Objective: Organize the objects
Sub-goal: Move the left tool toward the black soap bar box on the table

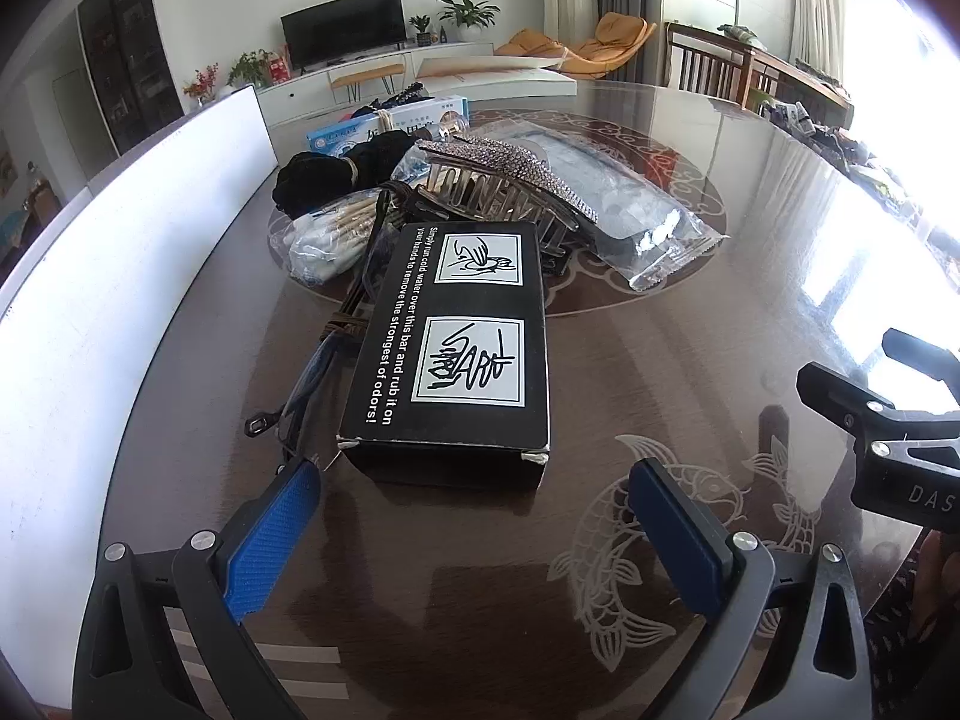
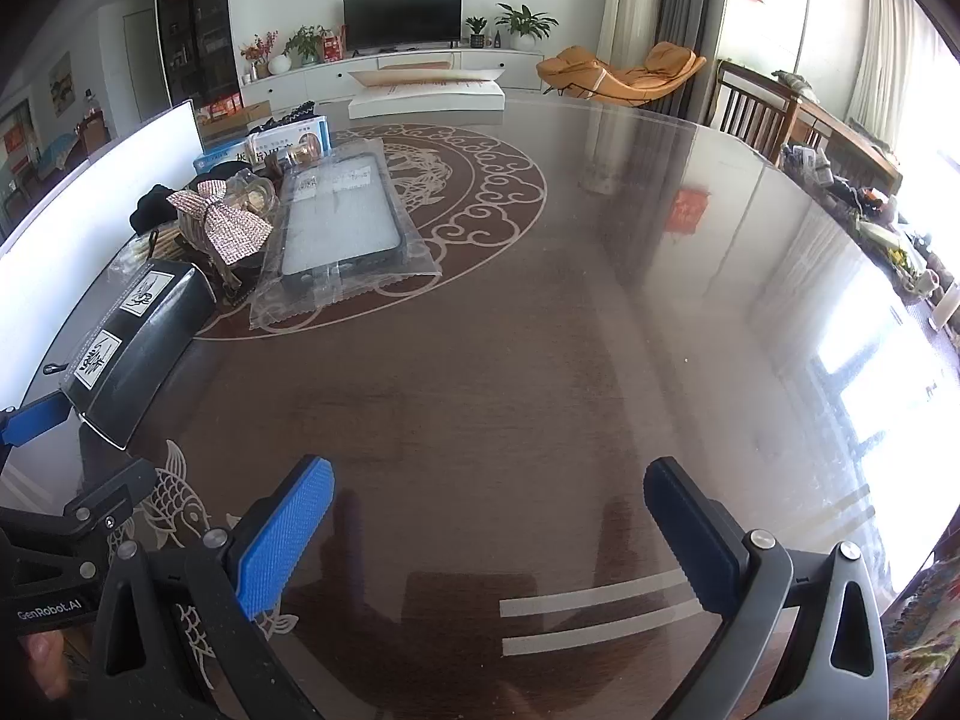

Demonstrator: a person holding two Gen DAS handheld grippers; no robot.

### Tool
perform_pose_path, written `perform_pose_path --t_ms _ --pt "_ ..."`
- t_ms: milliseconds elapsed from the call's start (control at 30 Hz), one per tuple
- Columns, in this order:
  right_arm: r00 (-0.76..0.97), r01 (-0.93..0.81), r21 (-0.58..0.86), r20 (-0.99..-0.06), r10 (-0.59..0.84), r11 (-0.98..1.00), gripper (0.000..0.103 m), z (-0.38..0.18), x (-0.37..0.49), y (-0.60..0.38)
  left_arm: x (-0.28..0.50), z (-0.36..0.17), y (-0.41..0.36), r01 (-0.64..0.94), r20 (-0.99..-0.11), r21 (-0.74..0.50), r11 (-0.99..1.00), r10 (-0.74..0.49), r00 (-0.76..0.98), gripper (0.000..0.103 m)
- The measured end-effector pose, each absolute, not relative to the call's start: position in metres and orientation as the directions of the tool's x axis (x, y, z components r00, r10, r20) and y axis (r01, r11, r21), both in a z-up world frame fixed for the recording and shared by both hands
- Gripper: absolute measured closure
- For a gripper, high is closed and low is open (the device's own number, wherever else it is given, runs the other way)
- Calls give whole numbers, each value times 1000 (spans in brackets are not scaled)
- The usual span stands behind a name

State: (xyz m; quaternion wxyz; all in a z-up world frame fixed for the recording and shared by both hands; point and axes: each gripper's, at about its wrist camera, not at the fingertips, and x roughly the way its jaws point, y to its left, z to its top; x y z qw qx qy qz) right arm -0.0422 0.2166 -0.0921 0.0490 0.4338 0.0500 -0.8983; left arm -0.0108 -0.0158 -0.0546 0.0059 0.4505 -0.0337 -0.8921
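The black box [image 1: 456, 342] lies lengthwise away from the wide-open, empty left hand-held gripper [image 1: 474, 534].

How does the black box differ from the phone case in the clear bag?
The black box is opaque card with white print and pictures; the phone case sits sealed in a clear bag. The box is thick; the case is thin and flat. The box lies nearer the grippers. Both rest on the table.

**Daylight glare, fisheye bend**

Strong daylight floods in from the windows [image 2: 936, 150] on the right, blown out to white. The glossy table [image 2: 540, 360] mirrors it along its right edge. Both views curve hard at the corners; centres stay sharp.
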Motion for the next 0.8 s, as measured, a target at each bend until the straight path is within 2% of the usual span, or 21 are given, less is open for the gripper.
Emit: perform_pose_path --t_ms 433,800 --pt "-599 133 -47 -800 -42 -990 0 -97 -43 215 -15 -58 -22 -18 -821 9 -1000 3 -572 0" --pt "-588 131 -32 -807 -52 -991 0 -99 -44 216 -15 -58 -21 -21 -822 10 -1000 4 -569 0"
